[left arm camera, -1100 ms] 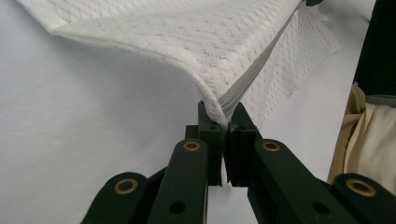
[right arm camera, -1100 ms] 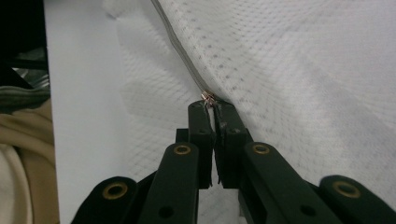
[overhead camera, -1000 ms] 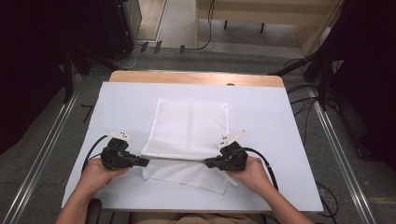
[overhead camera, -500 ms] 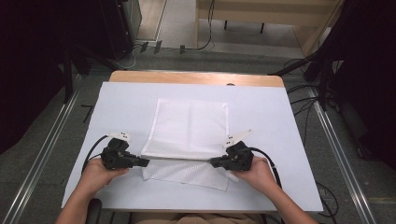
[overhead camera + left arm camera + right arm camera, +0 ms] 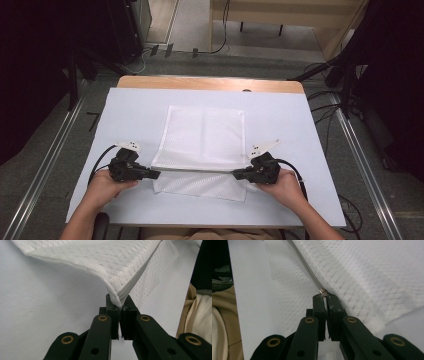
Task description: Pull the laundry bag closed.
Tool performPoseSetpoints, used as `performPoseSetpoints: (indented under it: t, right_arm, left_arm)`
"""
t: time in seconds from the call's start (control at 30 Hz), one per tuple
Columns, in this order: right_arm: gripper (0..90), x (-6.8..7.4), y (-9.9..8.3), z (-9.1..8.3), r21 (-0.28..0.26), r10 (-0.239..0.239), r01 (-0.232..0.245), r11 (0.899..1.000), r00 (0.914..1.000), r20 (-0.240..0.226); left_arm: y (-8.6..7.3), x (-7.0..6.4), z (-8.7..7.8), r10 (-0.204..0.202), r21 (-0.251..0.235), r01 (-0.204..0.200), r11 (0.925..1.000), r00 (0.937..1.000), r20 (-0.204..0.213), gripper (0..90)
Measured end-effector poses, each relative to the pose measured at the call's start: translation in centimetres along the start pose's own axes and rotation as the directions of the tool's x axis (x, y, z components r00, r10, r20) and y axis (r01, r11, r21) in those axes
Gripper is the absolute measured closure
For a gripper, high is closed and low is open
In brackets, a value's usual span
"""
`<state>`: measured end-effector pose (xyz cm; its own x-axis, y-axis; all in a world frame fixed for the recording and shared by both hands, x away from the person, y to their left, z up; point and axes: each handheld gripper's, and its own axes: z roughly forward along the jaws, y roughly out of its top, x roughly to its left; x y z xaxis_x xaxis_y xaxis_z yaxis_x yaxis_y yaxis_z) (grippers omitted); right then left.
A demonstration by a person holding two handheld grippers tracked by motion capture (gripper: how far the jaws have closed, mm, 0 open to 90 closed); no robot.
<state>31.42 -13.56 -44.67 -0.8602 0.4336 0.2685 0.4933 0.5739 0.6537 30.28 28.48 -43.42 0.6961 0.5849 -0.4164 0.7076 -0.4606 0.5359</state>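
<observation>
Now the mesh bag [image 5: 205, 145] lies in the middle of the table [image 5: 300, 130], and both grippers have it by its zipped edge, which is lifted into a taut line between them. The left gripper [image 5: 156, 173] is clamped on the bag's left corner; in the left gripper view its jaws are pressed together on the fabric right where the grey zip [image 5: 132, 287] ends. The right gripper [image 5: 236, 175] is closed on the other end, jaws pinching at the small metal stop [image 5: 323, 291] of the zip. Compared with a second ago, the right hand [image 5: 280, 186] has drifted outward and a touch nearer the person, while the left one hardly moves (it looks like the anchor here). That pulls the slack out of the edge, so the fold line sits straighter, with a strip of mesh showing beneath it on the near side. My read: this is a fold in progress, and the tightened edge is ready to be carried over the far part of the bag.
</observation>
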Motion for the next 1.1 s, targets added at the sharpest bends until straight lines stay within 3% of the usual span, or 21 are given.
performPoseSetpoints:
  t: [0.33,0.67,0.87,1.1]
  right_arm:
    - [88.1,-0.4,-0.5,-0.8,-0.005,0.01,-0.009,1.0,0.9998,0.019]
    - [88.1,-0.7,-0.8,-1.3,-0.015,0.025,-0.025,1.0,0.9997,0.003]
    - [87.9,-0.7,-0.9,-1.1,0.001,0.037,-0.037,0.999,0.9993,-0.005]
    - [86.1,-0.8,-1.0,-0.9,0.004,0.049,-0.049,0.999,0.9984,-0.028]
  left_arm:
    - [0.0,0.1,0.0,-0.001,-0.001,0.001,1.0,1.0,0.004,87.7]
    - [0.0,0.1,-0.1,-0.005,-0.002,0.005,1.0,0.9999,0.012,87.6]
    - [-0.1,0.0,0.3,-0.001,0.034,0.001,0.9994,1.0,0.004,85.9]
    - [0.0,-0.1,0.5,0.016,0.042,-0.015,0.999,0.9995,-0.026,67.7]
